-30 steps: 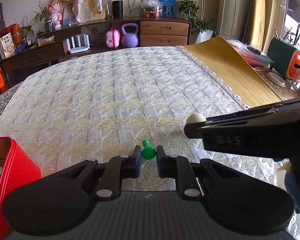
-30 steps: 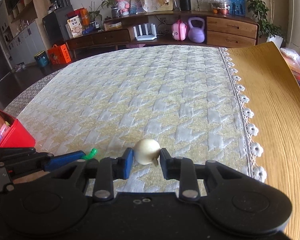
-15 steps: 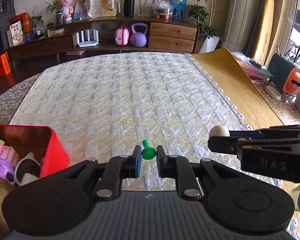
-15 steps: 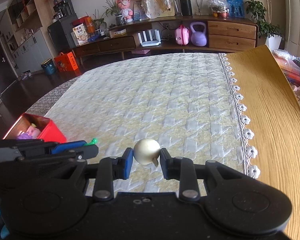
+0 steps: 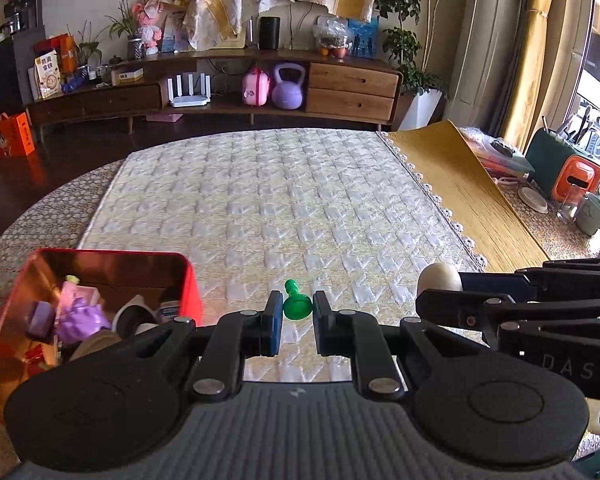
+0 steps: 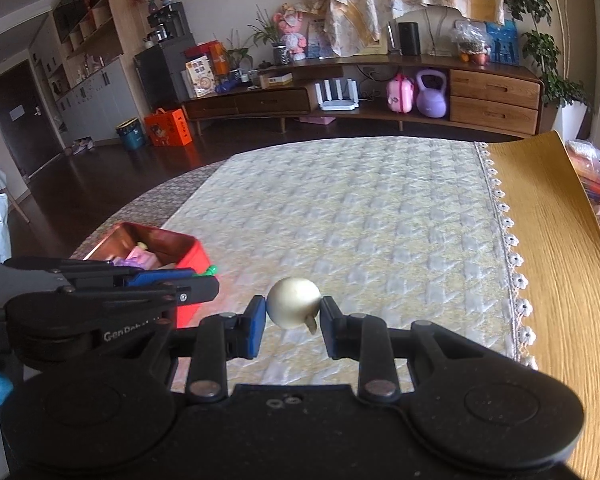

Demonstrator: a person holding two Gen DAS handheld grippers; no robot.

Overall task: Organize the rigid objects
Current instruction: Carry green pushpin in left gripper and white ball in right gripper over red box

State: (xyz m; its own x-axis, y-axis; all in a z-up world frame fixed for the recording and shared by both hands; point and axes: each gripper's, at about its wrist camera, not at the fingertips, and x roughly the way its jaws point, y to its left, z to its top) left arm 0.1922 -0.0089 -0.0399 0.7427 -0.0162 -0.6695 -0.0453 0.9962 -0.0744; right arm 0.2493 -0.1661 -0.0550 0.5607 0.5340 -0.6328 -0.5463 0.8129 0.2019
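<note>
Tongs first, from the left: our left tongs (image 5: 298,322) are clamped on a small green peg (image 5: 297,303), its round base pinched between the pads and its stem poking forward, held clear of the quilt (image 5: 284,208). To their left sits the red tin (image 5: 188,280) on the surface, open-topped and already crowded with a purple toy (image 5: 80,316), a pink piece (image 5: 78,294) and other bits we cannot make out. Our right tongs (image 6: 293,322) are clamped on a cream ball (image 6: 294,308), gripped at its widest line, also off the quilt and well right of the tin. We judge that both pieces are headed for the tin. The ball is the risk: round and smooth, caught only at two points, it could squirt out if the grip slackens or the wrist rolls, then run across the quilt toward the lace edge (image 6: 512,240). The peg is held only by its base, so a knock against the tin's rim could twist it loose. With the two tongs side by side and close, they could bump each other if both go for the tin at once. A full tin may also let the ball bounce back out.
</note>
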